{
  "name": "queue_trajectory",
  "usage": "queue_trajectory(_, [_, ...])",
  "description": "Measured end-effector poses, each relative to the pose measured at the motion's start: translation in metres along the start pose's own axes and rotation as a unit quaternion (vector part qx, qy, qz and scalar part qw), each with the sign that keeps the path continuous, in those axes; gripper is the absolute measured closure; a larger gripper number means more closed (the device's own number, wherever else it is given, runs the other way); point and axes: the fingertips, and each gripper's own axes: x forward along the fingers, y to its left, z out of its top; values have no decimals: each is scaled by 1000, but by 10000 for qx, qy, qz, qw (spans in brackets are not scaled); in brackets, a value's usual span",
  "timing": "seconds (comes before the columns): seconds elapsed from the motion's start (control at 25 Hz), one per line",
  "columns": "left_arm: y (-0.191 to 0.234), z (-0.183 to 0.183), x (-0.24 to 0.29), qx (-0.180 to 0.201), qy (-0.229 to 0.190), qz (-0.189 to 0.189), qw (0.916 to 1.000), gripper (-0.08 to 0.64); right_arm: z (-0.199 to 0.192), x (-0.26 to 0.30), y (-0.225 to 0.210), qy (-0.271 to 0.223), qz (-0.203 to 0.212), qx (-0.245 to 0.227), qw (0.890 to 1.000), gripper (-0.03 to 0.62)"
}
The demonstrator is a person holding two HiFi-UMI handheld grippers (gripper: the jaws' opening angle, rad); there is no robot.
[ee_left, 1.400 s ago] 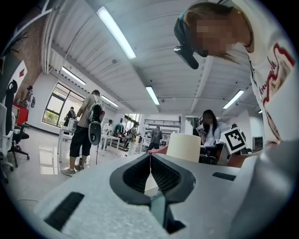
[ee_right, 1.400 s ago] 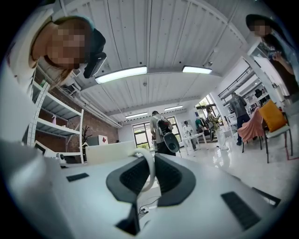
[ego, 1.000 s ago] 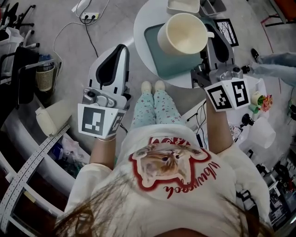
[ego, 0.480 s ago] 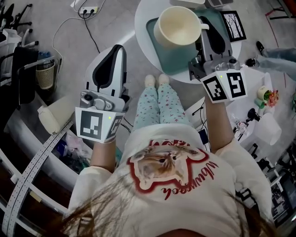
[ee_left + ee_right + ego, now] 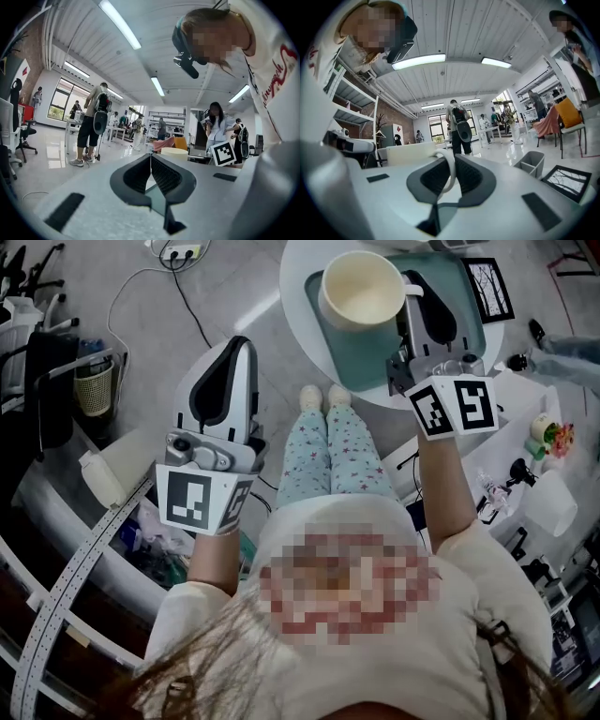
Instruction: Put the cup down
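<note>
A large cream cup (image 5: pixel 361 292) is over the teal tray (image 5: pixel 356 367) on the round white table (image 5: pixel 296 296). I cannot tell whether its base touches the tray. My right gripper (image 5: pixel 412 289) is shut on the cup's handle, at the cup's right side. In the right gripper view the handle (image 5: pixel 449 171) loops between the dark pads of the right gripper (image 5: pixel 451 161), with the cup body (image 5: pixel 410 153) to the left. My left gripper (image 5: pixel 242 341) hangs over the floor left of the table, shut and holding nothing. Its pads (image 5: pixel 140 173) meet in its own view.
A framed picture (image 5: pixel 494 287) lies on the table right of the tray, and a grey bin (image 5: pixel 529 164) stands beyond it. A power strip (image 5: pixel 173 251) with cables lies on the floor at far left. A woven basket (image 5: pixel 94 390) is at the left. People stand in the room behind.
The right gripper and the cup have shifted a little farther over the tray. The left gripper has stayed shut in about the same place.
</note>
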Motion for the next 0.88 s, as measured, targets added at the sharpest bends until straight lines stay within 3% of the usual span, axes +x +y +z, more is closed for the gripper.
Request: queue_trajectory(0.88, [19, -28, -9, -134, 252, 279, 9992, 545, -65, 27, -15, 497, -104, 134, 9986, 546])
